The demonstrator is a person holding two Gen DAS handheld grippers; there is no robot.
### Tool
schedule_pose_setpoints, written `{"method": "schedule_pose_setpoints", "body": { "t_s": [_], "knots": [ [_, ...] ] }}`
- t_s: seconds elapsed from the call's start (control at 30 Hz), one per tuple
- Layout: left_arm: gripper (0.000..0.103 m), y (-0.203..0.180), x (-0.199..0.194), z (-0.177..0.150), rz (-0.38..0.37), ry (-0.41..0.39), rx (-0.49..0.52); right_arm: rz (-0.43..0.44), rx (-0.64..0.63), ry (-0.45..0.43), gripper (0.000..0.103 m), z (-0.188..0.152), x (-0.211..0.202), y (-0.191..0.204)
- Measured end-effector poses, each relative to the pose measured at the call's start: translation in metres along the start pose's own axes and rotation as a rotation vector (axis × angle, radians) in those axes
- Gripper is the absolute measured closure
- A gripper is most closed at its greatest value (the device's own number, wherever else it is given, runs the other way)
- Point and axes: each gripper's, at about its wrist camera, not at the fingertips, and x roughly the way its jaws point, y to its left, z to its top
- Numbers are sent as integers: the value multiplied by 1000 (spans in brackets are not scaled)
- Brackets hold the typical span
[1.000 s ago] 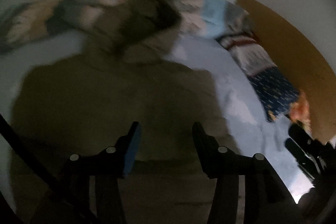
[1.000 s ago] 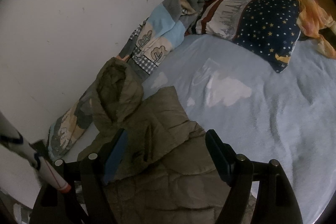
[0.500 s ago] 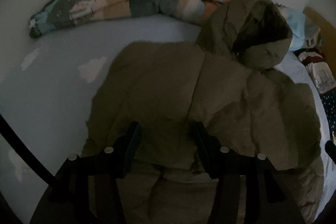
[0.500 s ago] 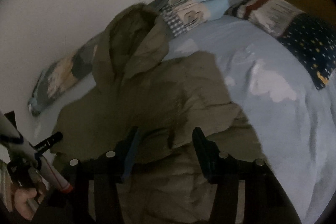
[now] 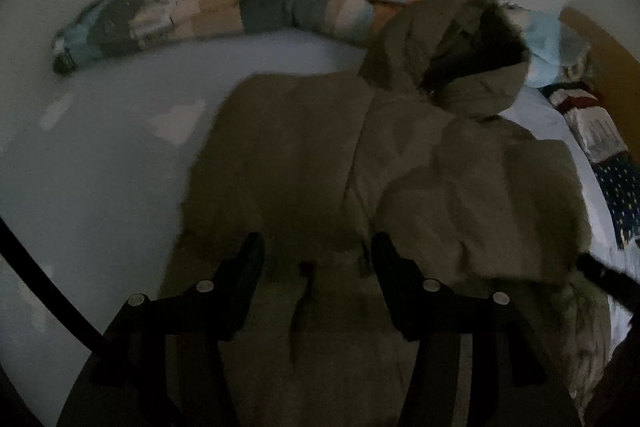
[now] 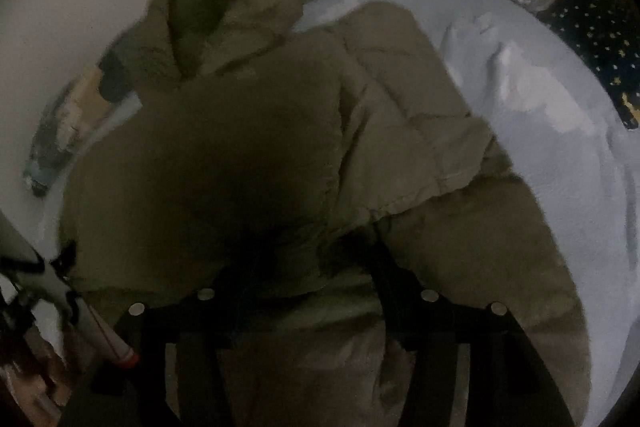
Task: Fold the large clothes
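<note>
An olive hooded puffer jacket [image 5: 360, 167] lies spread on the pale blue bed sheet [image 5: 100, 167], its hood [image 5: 452, 55] toward the wall. My left gripper [image 5: 318, 247] hovers open over the jacket's lower middle, nothing pinched between its fingers. In the right wrist view the jacket [image 6: 260, 147] fills most of the frame, with one folded-over flap lying across it. My right gripper [image 6: 316, 263] has sunk into the fabric. Its jaws are opening slightly, and a thick fold fills the gap against the pads. Its fingertips are partly buried and dark.
A rolled patchwork blanket [image 5: 224, 7] runs along the white wall. A star-print pillow [image 6: 600, 27] and a wooden headboard [image 5: 608, 47] lie to the right. A person's hand [image 6: 28, 387] and a white, orange-tipped rod [image 6: 108, 339] show at the lower left.
Both grippers came down closer to the jacket. The right gripper's jaws narrowed around a fold of fabric. The left view swung left across the jacket, then steadied.
</note>
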Motion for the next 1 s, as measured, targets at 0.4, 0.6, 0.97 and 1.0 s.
{"method": "schedule_pose_setpoints", "body": {
  "t_s": [0.4,0.6,0.97,1.0],
  "knots": [
    [48,8,-112,-122,10,43,-40,90,-146,-101,44,-65,-101,21],
    [48,10,-99,-172,74,144,-40,62,-227,-26,44,-144,-120,27],
    [48,44,-118,-183,-30,132,-104,23,-281,20,41,-196,-111,-1],
    [48,53,-127,-183,-37,111,-125,39,-261,-18,41,-195,-125,-8]
  ]
}}
